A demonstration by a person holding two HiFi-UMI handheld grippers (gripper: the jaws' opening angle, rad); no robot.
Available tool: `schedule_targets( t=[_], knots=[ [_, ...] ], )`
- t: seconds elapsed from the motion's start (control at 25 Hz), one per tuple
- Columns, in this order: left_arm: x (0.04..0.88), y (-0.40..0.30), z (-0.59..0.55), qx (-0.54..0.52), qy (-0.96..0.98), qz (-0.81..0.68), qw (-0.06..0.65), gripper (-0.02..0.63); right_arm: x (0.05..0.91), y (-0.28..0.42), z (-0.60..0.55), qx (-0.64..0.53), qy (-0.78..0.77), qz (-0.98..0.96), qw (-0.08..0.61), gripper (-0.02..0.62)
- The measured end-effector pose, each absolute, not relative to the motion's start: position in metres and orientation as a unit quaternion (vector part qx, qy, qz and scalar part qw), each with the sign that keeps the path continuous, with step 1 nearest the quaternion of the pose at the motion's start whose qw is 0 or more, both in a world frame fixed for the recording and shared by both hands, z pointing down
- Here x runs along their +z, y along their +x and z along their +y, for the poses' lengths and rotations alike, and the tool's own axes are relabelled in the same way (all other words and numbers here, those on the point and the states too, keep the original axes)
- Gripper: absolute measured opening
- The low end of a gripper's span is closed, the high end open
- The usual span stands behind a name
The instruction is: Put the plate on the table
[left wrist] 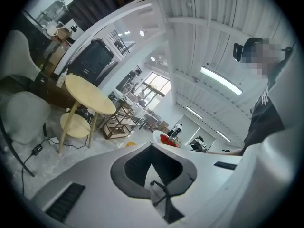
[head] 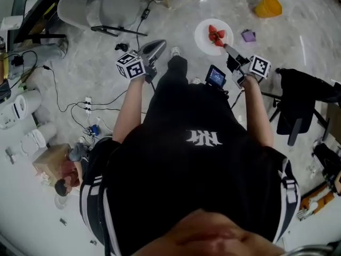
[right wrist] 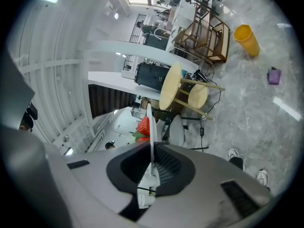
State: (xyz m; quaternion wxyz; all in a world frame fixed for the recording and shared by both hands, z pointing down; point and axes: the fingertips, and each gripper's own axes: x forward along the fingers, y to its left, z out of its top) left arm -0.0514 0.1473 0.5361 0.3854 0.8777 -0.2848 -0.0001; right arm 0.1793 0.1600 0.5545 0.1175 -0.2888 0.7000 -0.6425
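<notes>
**Desk:** What have your jaws got?

**Me:** My right gripper (head: 227, 48) has its jaws clamped narrow on the rim of the white plate (head: 209, 30). From the right gripper view the plate (right wrist: 150, 122) stands edge-on between the pads, with the strawberries (right wrist: 144, 126) on its left face. My left gripper (head: 155, 47) carries nothing. Its jaws are pressed together, pad to pad.

**Desk:** And where is the plate?

**Me:** In the air over the marble floor (head: 176, 20), out in front of me, tilted but with the strawberries (head: 216, 35) on it. The round wooden table (right wrist: 171, 85) stands well apart from it, further across the room, beside a grey chair (head: 114, 7). A yellow container (head: 267, 6) lies on the floor beyond the plate.
</notes>
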Motion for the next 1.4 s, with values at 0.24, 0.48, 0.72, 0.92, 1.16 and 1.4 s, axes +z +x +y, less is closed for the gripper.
schedule_targets(
  t=[0.24,0.48,0.72,0.92,1.16,1.4],
  knots=[
    [0.546,-0.068,0.059,-0.013,0.875,-0.264,0.405,0.012,0.558,0.168,0.081,-0.642,-0.315,0.689,0.113,0.017],
    [0.549,-0.093,-0.023,0.004,0.886,-0.239,0.398,0.012,0.548,0.124,0.004,-0.643,-0.312,0.689,0.119,0.017],
    [0.548,-0.117,-0.085,0.01,0.896,-0.217,0.388,0.012,0.532,0.109,-0.052,-0.629,-0.335,0.689,0.132,0.017],
    [0.546,-0.122,-0.11,-0.002,0.897,-0.217,0.386,0.012,0.519,0.114,-0.073,-0.619,-0.348,0.692,0.129,0.017],
    [0.557,-0.123,-0.161,0.003,0.893,-0.225,0.389,0.012,0.528,0.134,-0.127,-0.619,-0.355,0.687,0.139,0.017],
    [0.547,-0.115,-0.174,0.005,0.894,-0.247,0.375,0.012,0.532,0.136,-0.156,-0.619,-0.326,0.702,0.135,0.017]
  ],
)
